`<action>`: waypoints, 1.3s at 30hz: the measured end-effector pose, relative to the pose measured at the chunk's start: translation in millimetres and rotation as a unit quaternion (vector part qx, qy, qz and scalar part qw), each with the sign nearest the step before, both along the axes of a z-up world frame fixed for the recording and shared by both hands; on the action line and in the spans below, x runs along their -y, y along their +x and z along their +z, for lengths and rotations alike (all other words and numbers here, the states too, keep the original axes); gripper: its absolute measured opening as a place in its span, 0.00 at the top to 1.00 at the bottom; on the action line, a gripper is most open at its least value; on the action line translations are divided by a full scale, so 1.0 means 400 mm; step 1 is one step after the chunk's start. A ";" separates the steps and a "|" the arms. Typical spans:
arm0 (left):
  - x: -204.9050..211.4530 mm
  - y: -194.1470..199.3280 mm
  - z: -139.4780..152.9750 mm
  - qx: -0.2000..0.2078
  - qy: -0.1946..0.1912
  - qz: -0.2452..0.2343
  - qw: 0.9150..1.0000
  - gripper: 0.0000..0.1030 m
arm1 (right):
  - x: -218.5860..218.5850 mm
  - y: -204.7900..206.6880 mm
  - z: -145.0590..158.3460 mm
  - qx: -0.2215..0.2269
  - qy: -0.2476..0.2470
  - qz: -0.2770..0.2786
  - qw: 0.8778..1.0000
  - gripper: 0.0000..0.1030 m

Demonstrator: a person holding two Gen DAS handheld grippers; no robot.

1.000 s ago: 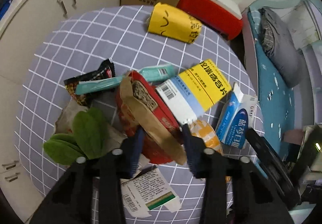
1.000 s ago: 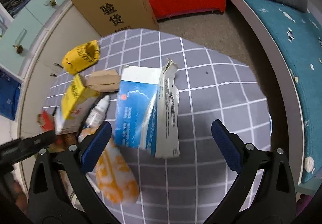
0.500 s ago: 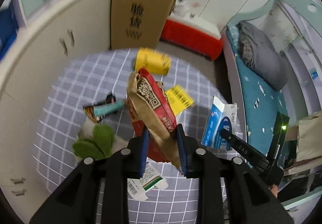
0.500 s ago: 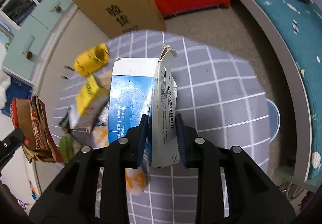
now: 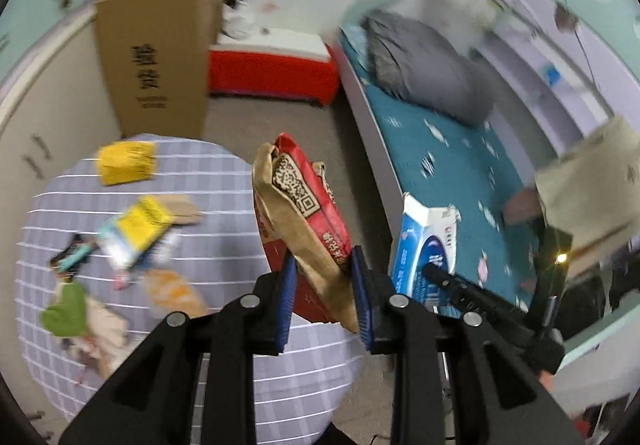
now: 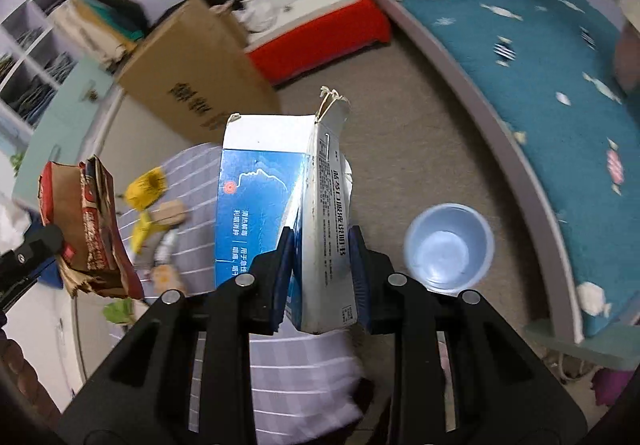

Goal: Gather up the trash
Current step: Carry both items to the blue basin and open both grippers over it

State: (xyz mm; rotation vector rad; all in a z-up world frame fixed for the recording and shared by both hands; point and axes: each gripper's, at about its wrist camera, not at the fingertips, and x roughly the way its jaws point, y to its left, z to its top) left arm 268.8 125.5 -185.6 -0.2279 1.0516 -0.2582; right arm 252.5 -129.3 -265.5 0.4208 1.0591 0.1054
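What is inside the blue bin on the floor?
In the right wrist view the bin looks empty: only its pale bottom shows. The rim hides a little of the near inner wall, so small scraps there can't be excluded.

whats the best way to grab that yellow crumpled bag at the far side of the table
Come from above and close the jaws across the yellow bag's short width, near its middle. It lies flat on the checked tablecloth, apart from the other litter, so nothing blocks a top approach. The frame is blurred, so its folds are hard to read.
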 end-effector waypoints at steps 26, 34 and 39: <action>0.587 0.135 -0.218 -0.096 0.022 -0.123 0.988 0.74 | 0.443 -0.010 -0.009 0.032 -0.032 -0.053 0.998 0.22; 0.677 0.143 -0.210 -0.083 0.030 -0.144 0.986 0.38 | 0.503 -0.040 0.032 0.057 -0.040 -0.078 0.995 0.20; 0.663 0.137 -0.196 -0.075 0.039 -0.122 0.989 0.34 | 0.507 -0.049 0.039 0.059 -0.037 -0.078 0.995 0.20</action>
